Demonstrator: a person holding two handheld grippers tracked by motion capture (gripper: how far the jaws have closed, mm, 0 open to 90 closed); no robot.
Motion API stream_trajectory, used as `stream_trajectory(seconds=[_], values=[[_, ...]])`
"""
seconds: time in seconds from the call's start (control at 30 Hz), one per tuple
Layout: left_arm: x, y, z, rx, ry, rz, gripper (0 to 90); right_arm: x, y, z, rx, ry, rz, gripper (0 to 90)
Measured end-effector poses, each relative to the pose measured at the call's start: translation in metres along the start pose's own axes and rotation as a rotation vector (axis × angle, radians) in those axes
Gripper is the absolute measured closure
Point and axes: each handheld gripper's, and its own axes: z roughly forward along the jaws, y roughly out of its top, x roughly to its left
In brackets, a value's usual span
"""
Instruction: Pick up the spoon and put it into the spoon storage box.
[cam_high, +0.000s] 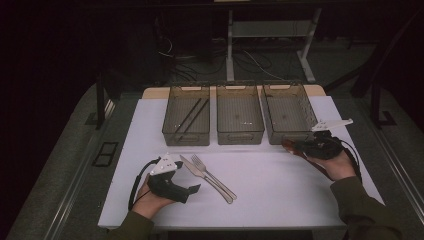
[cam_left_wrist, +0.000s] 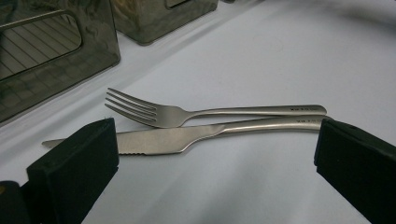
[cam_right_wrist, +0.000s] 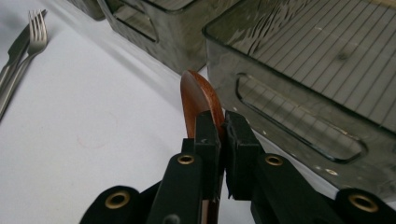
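A steel fork (cam_high: 212, 176) and a steel knife (cam_high: 196, 170) lie side by side on the white table top, handles toward the near right. My left gripper (cam_high: 186, 180) rests just left of them, open. In the left gripper view its black pads (cam_left_wrist: 74, 163) stand wide apart on either side of the knife (cam_left_wrist: 163, 141) and fork (cam_left_wrist: 173, 114), touching neither. My right gripper (cam_high: 296, 146) hovers at the front of the right bin, shut on a reddish-brown wooden spoon (cam_high: 288, 144). The spoon's rounded end (cam_right_wrist: 200, 95) sticks out past the closed jaws of the right gripper (cam_right_wrist: 223, 133).
Three smoky see-through bins stand in a row at the back: left (cam_high: 185, 138), middle (cam_high: 240, 137), right (cam_high: 280, 138). Two dark sticks (cam_high: 192, 115) lie in the left bin. The right bin's handle cut-out (cam_right_wrist: 299, 121) is close beside the spoon. The table's near edge (cam_high: 220, 226) runs between my forearms.
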Motion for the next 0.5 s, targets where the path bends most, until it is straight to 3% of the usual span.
stream_trajectory(seconds=[0.4, 0.5], values=[[0.001, 0.0, 0.0, -0.009, -0.009, 0.002, 0.0, 0.006, 0.024, 0.0, -0.026, -0.009, 0.029, 84.6], [0.001, 0.0, 0.0, -0.01, -0.01, 0.004, 0.0, 0.009, 0.034, 0.002, -0.024, -0.016, 0.016, 84.5]])
